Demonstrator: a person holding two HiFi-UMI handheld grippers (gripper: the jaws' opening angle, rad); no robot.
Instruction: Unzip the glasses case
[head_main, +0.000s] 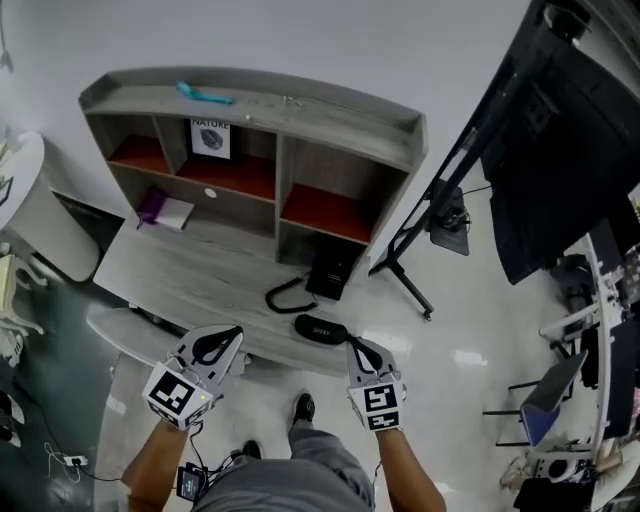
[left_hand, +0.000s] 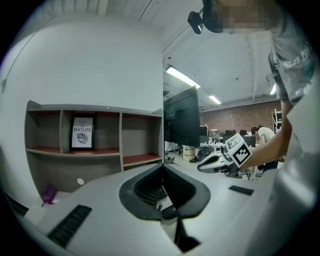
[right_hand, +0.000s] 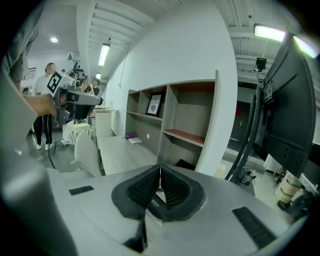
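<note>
The black glasses case lies zipped near the front edge of the grey desk. My right gripper hovers just right of it, jaws together with nothing between them. My left gripper hangs over the desk's front edge, well left of the case, also shut and empty. In the right gripper view the shut jaws point over the case, whose printed top shows just below them. The left gripper view has its shut jaws aimed across the desk, with the right gripper off to the right.
A shelf hutch stands at the desk's back with a framed print. A black box and a black looped strap lie behind the case. A purple item sits far left. A pale chair is under the desk's front. A monitor on a stand stands at right.
</note>
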